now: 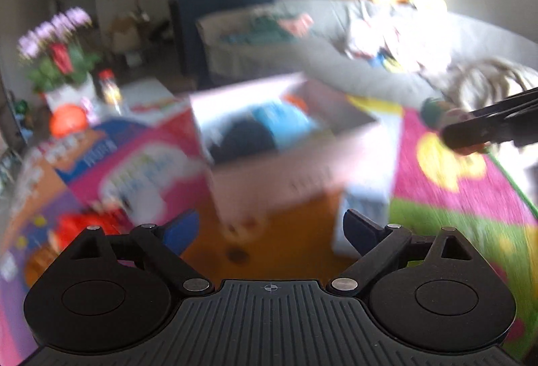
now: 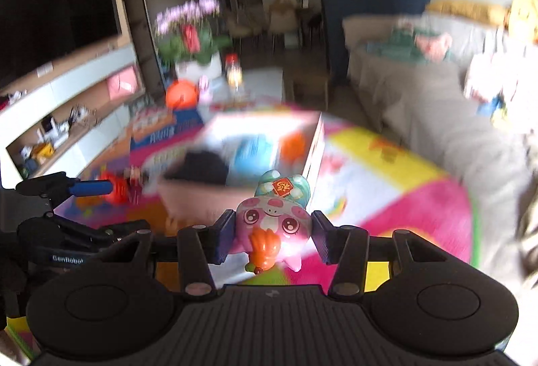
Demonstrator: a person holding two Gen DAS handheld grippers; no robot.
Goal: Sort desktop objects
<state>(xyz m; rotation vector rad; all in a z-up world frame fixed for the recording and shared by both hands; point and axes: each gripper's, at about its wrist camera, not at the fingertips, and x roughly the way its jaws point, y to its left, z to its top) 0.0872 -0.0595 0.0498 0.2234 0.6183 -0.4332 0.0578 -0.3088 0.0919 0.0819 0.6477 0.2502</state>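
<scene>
My right gripper is shut on a pink toy figure with a teal hat and an orange carrot, held in the air in front of an open cardboard box. The box holds a dark object, a blue object and an orange one. My left gripper is open and empty, just in front of the same box. The right gripper with the toy shows at the right of the left wrist view. Both views are blurred.
Colourful toy boxes lie left of the cardboard box on a wooden table. A flower pot, an orange ball and a jar stand behind. A grey sofa and a bright play mat are on the right.
</scene>
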